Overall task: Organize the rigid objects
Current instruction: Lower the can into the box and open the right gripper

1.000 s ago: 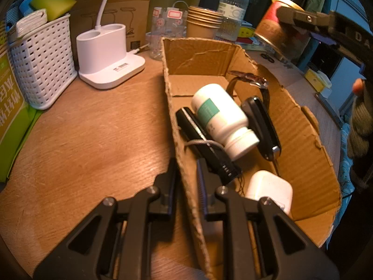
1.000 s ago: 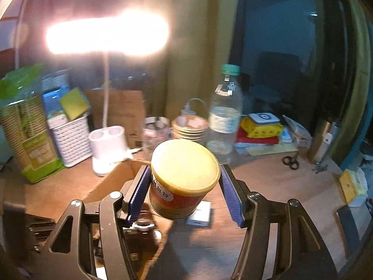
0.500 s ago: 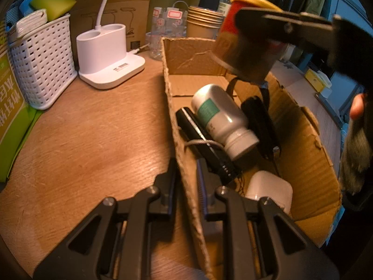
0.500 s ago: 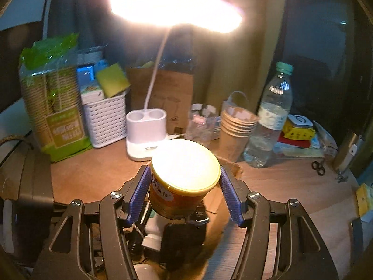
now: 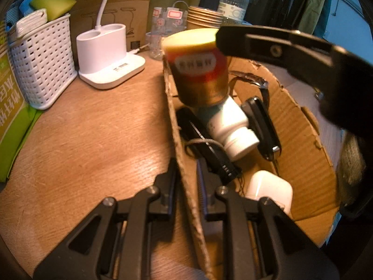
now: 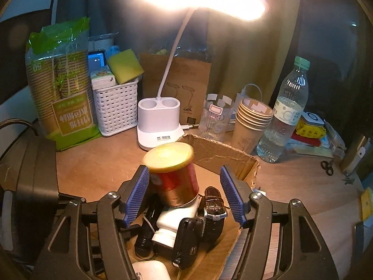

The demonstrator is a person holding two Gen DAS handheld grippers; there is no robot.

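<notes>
A red and gold can with a yellow lid point(image 6: 173, 177) stands tilted inside the cardboard box point(image 6: 221, 154), its base on a white bottle point(image 6: 172, 221). My right gripper point(image 6: 183, 170) straddles the can and its jaws are opening; the right pad stands clear of it. In the left wrist view the can point(image 5: 198, 70) hangs over the far end of the box point(image 5: 303, 140). My left gripper point(image 5: 186, 179) is shut on the box's near side wall. A car key point(image 6: 186, 240), a watch point(image 6: 213, 205), a black stick-shaped device point(image 5: 205, 149) and a white case point(image 5: 268, 191) also lie in the box.
Behind the box stand a white lamp base point(image 6: 158, 121), a white basket point(image 6: 116, 107), a glass point(image 6: 214, 116), stacked paper cups point(image 6: 251, 121) and a water bottle point(image 6: 286, 116). A green pack of cups point(image 6: 63, 98) is at the left, small scissors point(image 6: 327, 166) at the right.
My right gripper carried the can from the right over the box and down onto the white bottle. Its jaws have widened and the can now leans. The left gripper has not moved.
</notes>
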